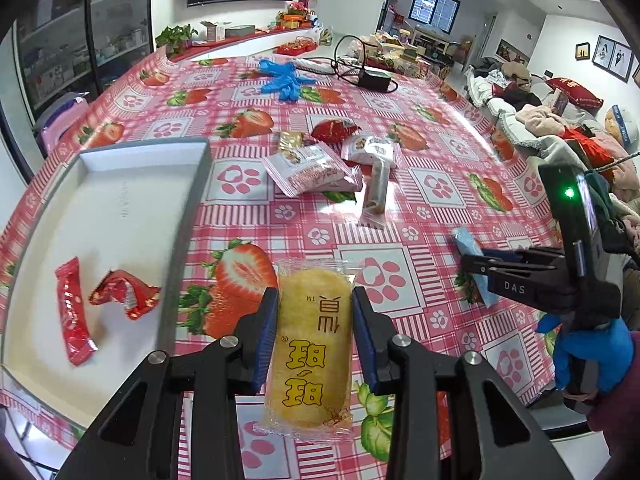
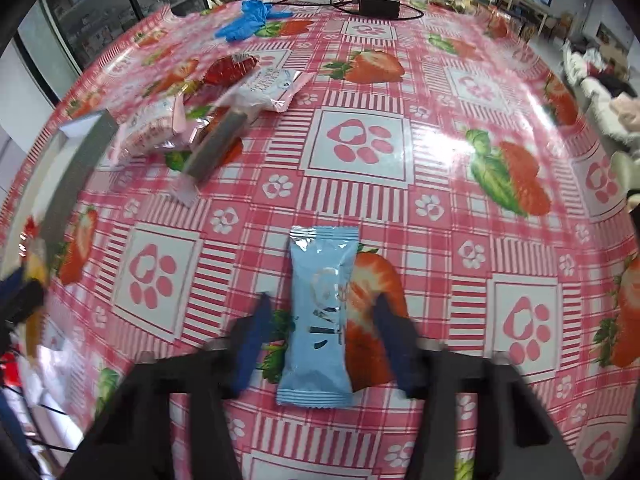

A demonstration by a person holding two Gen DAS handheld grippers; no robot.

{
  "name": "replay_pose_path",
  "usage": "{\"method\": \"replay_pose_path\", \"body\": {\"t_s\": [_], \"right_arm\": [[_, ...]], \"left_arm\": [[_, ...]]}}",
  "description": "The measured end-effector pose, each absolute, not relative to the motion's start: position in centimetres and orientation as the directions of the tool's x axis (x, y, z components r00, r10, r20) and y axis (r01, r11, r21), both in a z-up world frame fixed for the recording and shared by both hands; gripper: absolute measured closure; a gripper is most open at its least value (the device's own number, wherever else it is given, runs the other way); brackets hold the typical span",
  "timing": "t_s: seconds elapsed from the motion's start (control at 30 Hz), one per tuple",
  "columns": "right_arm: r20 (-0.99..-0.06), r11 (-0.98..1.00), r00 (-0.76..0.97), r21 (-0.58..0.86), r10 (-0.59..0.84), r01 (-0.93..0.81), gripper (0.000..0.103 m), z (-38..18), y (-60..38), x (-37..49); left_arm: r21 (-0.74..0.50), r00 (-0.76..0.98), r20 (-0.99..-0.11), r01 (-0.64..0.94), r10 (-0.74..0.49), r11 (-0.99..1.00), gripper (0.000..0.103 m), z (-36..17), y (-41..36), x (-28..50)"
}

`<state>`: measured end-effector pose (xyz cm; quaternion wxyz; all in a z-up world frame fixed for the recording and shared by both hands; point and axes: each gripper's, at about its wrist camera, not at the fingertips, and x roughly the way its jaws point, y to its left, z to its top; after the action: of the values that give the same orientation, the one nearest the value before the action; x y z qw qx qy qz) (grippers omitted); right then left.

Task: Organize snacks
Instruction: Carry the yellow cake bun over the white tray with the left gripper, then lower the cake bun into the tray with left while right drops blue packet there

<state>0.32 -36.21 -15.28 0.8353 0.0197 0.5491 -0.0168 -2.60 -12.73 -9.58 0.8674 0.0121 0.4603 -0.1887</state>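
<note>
Left tool [image 1: 314, 336] grips a yellow rice cracker packet [image 1: 310, 350] in clear wrap, its blue pads pressed against the packet's two long sides; the packet points away from the camera, above the strawberry-print tabletop [image 1: 440, 184]. Right tool [image 2: 320, 340] straddles a light blue snack packet [image 2: 320, 316] that lies lengthwise between its blue fingers [image 2: 250, 344]. This wrist view is blurred and seems to show a gap on each side of the wrapper, yet in the left wrist view the same tool [image 1: 474, 266] looks nipped onto the blue packet [image 1: 470, 248] at the right of the tabletop, so the jaws stand narrow on it.

On the left sits a shallow white tray with grey walls [image 1: 192, 216]. Inside it lie two red wrappers: a long red stick packet [image 1: 72, 316] near the left wall and a crumpled red wrapper [image 1: 124, 292] just beside it, toward the tray's middle. Much of the tray floor shows white.

Farther across the tabletop, right of the tray's far corner, loose snacks cluster: a pink-and-white packet [image 1: 312, 172], a second white packet [image 1: 370, 148], a slim grey stick packet [image 1: 376, 188], a red wrapped sweet [image 1: 334, 130] and a small gold one [image 1: 290, 142]. Blue gloves [image 1: 282, 78] and a black power adapter [image 1: 374, 80] with its cable lie at the far edge.
</note>
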Motion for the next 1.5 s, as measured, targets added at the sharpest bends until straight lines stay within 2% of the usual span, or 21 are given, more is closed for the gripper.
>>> {"method": "replay_pose_path", "body": {"t_s": [0.27, 0.5, 0.7, 0.83, 1.03, 1.27, 1.5], "right_arm": [[-0.871, 0.984, 0.461, 0.179, 0.168, -0.022, 0.079, -11.7, -34.7, 0.8], [-0.813, 0.954, 0.499, 0.235, 0.299, -0.189, 0.079, -6.5, -27.5, 3.2], [-0.790, 0.911, 0.466, 0.278, 0.398, -0.305, 0.079, -4.6, -20.1, 5.8], [-0.791, 0.893, 0.442, 0.281, 0.423, -0.352, 0.079, -4.3, -16.0, 7.9], [-0.805, 0.879, 0.400, 0.293, 0.439, -0.376, 0.079, -5.8, -11.3, 10.9], [-0.831, 0.878, 0.342, 0.314, 0.438, -0.362, 0.079, -9.1, -9.1, 13.1], [-0.847, 0.877, 0.298, 0.334, 0.440, -0.345, 0.078, -10.8, -8.4, 14.0]], "left_arm": [[-0.097, 0.567, -0.780, 0.310, -0.266, 0.946, 0.064, -6.4, -9.0, -1.3], [-0.043, 0.630, -0.755, 0.228, -0.182, 0.973, 0.064, -3.4, -3.3, 0.8], [-0.031, 0.639, -0.759, 0.158, -0.126, 0.987, 0.064, -2.5, 1.0, 3.4], [-0.022, 0.624, -0.776, 0.128, -0.097, 0.992, 0.064, -3.2, 2.5, 5.6], [-0.082, 0.567, -0.818, 0.058, -0.100, 0.995, 0.064, -6.9, 5.0, 8.0], [-0.100, 0.491, -0.867, 0.004, -0.089, 0.995, 0.064, -12.0, 6.6, 9.0], [-0.079, 0.465, -0.883, 0.002, -0.071, 0.997, 0.062, -13.7, 6.9, 9.3]]}}
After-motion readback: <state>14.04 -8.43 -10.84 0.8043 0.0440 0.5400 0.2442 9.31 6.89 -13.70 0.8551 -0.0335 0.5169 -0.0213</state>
